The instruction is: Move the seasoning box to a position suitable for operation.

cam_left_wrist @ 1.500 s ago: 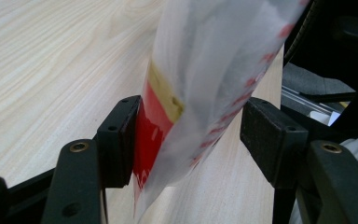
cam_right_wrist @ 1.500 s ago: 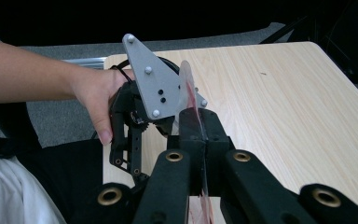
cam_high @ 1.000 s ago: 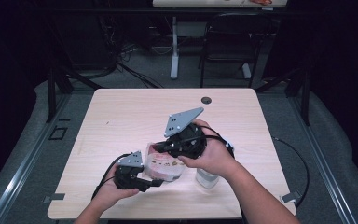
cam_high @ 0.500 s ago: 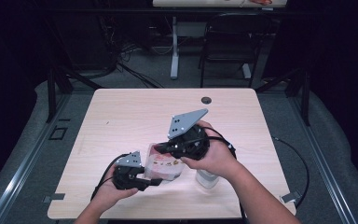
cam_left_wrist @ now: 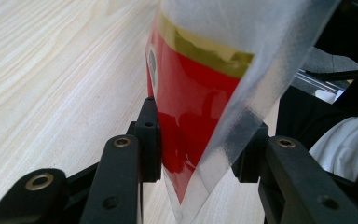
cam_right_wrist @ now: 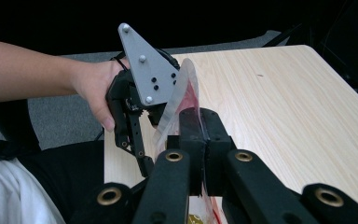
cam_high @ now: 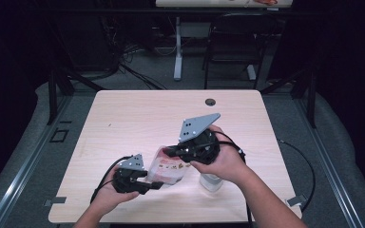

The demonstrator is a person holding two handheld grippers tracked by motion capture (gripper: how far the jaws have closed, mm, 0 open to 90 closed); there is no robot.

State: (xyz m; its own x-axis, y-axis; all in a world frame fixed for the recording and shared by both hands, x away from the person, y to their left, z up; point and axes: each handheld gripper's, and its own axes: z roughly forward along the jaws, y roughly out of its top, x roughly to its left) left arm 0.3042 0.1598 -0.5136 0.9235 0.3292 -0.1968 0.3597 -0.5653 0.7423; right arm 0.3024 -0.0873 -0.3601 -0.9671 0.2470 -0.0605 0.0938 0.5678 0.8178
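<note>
Near the lower middle of the high view, a clear plastic bag with red print (cam_high: pixel 167 167) is held above the wooden table (cam_high: pixel 123 118), between the two grippers. At its left end, the left gripper (cam_high: pixel 151 184) has just been closing its jaws, and both pads now press the bag's corner (cam_left_wrist: pixel 191 154). At its upper right, the right gripper (cam_high: pixel 171 151) has its jaws together, clamped on the thin edge of the bag (cam_right_wrist: pixel 186 100). A white cup (cam_high: pixel 210 181) stands on the table under the right hand (cam_high: pixel 225 159).
</note>
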